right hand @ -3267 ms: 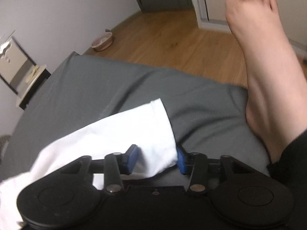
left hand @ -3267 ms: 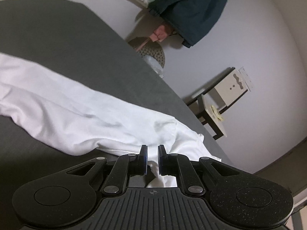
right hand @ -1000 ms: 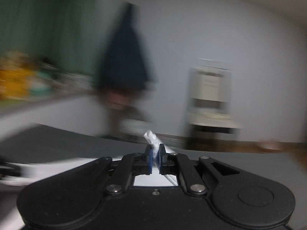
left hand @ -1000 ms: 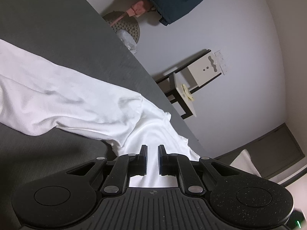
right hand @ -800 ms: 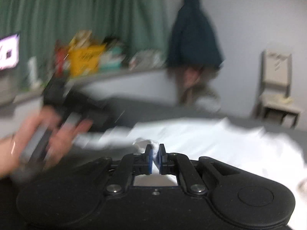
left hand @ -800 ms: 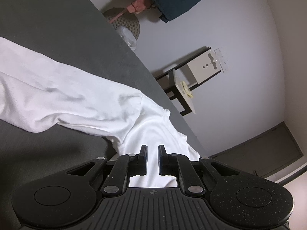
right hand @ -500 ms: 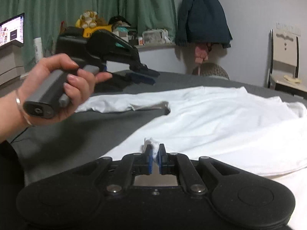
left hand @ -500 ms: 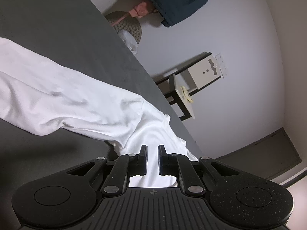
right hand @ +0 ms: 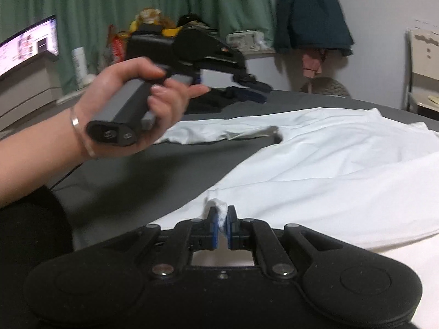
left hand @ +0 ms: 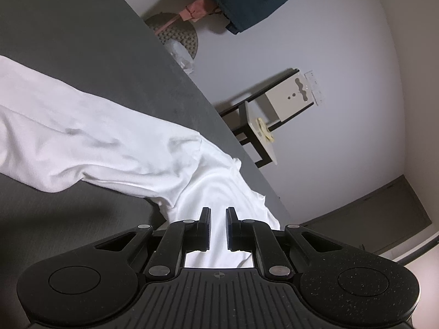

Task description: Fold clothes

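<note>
The grey bed [left hand: 90, 49] fills the frame, and the white shirt [right hand: 343, 164] lies spread across it from nine o'clock over to three in the right wrist view; big change here: a few seconds ago the right gripper [right hand: 221, 226] sat spread around a sleeve cuff, and now its fingers are pressed together on a small bunch of white cloth at six o'clock, carried across the body of the shirt; that reads as a sleeve being folded inward, an early fold with most of the work ahead; the left gripper [left hand: 218, 229] hovers above the shirt, fingers a little apart and holding nothing, its view nearly unchanged over the last second; containers: a woven basket [left hand: 178, 34] at twelve o'clock beyond the bed, something pale inside, too small to name.
</note>
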`<action>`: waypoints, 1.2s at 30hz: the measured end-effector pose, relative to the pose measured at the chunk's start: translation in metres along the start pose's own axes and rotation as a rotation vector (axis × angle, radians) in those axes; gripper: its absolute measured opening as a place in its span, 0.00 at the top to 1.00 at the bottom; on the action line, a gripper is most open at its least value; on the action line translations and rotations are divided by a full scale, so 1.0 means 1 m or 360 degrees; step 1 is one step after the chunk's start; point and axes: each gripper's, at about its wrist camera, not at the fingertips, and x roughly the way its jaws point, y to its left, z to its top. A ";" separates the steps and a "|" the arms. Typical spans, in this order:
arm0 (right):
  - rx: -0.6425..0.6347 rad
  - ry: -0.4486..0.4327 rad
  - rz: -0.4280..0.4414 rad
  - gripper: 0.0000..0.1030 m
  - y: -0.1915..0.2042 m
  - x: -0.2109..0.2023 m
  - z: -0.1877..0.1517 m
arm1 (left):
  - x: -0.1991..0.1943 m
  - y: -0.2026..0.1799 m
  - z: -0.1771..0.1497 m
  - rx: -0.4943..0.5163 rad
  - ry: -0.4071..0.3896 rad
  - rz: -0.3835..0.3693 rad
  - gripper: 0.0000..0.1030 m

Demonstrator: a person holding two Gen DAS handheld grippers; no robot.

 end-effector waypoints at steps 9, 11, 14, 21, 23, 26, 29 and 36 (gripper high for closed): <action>-0.0014 0.0129 0.0010 0.93 0.008 0.016 -0.006 | 0.003 -0.003 -0.003 0.0028 0.0010 0.0009 0.92; -0.0038 0.0173 -0.0018 0.93 0.012 0.021 -0.010 | 0.002 -0.003 -0.003 0.0026 0.0012 0.0017 0.92; -0.0081 0.0192 -0.0011 0.89 0.016 0.022 -0.013 | 0.001 -0.001 -0.002 0.0018 0.0002 0.0018 0.92; -0.0099 0.0158 0.0132 0.54 0.032 0.004 -0.008 | 0.004 -0.003 0.002 0.0039 0.0041 0.0085 0.92; -0.0035 0.0146 0.0122 0.53 0.033 -0.002 -0.002 | 0.004 -0.006 0.004 0.0086 0.0111 0.0180 0.92; -0.0037 0.0238 0.0037 0.52 0.041 0.001 0.006 | -0.002 -0.009 0.007 0.0166 0.0180 0.0221 0.92; -0.0011 0.0316 0.0026 0.52 0.056 0.007 0.011 | 0.002 -0.008 0.005 0.0276 0.0199 0.0254 0.92; -0.0012 0.0361 -0.0060 0.51 0.097 0.025 0.010 | 0.051 -0.001 0.005 0.0379 0.0346 0.0314 0.92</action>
